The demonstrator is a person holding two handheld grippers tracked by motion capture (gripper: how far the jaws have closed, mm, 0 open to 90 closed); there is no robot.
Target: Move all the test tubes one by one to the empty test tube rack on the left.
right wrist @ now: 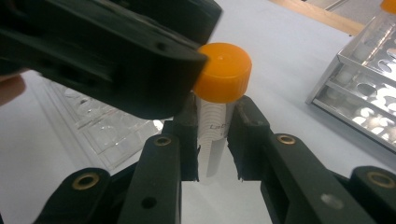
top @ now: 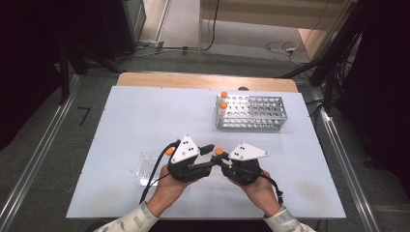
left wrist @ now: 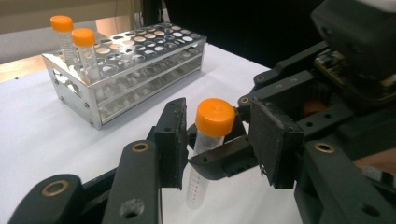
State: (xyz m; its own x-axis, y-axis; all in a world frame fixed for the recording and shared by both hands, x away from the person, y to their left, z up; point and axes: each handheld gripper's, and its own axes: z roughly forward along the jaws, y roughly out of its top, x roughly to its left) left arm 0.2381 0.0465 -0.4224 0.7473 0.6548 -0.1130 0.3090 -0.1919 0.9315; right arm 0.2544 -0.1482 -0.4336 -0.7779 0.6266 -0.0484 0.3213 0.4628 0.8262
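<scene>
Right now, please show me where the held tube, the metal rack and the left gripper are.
held tube [right wrist: 223, 72], right gripper view, on its orange cap.
metal rack [top: 251, 118], high view, on its front wall.
left gripper [left wrist: 215, 140], left gripper view, between its fingertips.

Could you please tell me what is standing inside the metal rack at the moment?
Two orange-capped tubes stand in one end of the metal rack; its other holes look empty.

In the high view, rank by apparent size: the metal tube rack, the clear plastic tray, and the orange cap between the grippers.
1. Metal tube rack
2. Clear plastic tray, partly hidden by the left gripper
3. Orange cap, smallest
</scene>
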